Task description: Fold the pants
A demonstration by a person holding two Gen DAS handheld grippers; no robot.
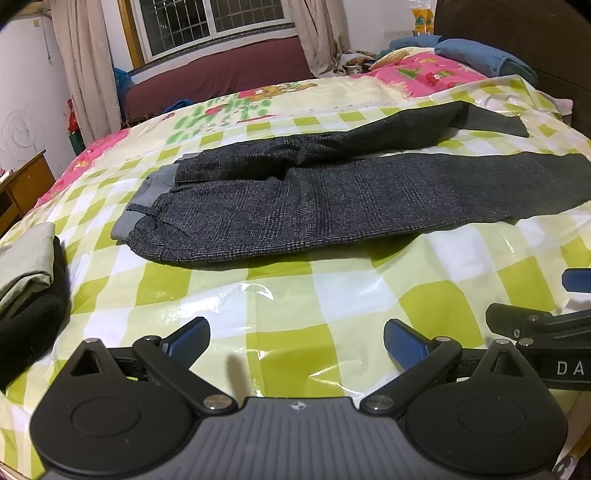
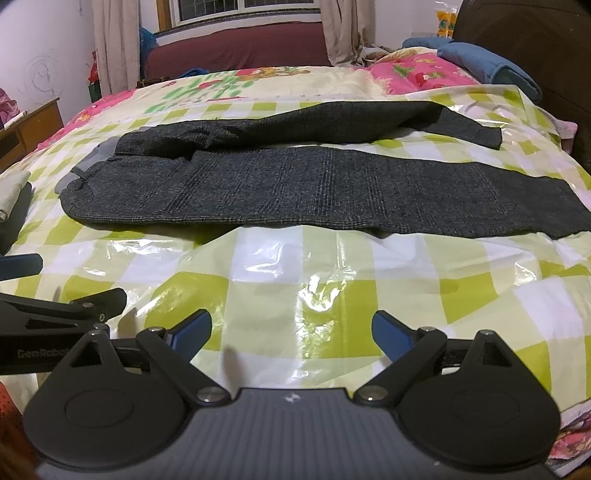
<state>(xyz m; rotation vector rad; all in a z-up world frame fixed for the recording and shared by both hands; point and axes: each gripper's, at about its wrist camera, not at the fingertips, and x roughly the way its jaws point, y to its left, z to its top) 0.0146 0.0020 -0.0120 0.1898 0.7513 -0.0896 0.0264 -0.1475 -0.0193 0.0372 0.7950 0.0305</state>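
Note:
Dark grey checked pants (image 1: 332,199) lie flat on the bed, waistband with a lighter grey lining to the left and both legs spread out to the right; they also show in the right wrist view (image 2: 314,188). My left gripper (image 1: 295,341) is open and empty, above the plastic sheet in front of the pants. My right gripper (image 2: 291,334) is open and empty too, beside it on the right. Each gripper's side shows at the edge of the other's view.
A green-and-white checked plastic sheet (image 1: 295,295) covers the bed. Folded clothes (image 1: 26,280) lie at the left edge. Blue bedding (image 1: 487,59) and a dark headboard (image 1: 517,33) are far right. A wooden table (image 1: 26,184) stands left of the bed.

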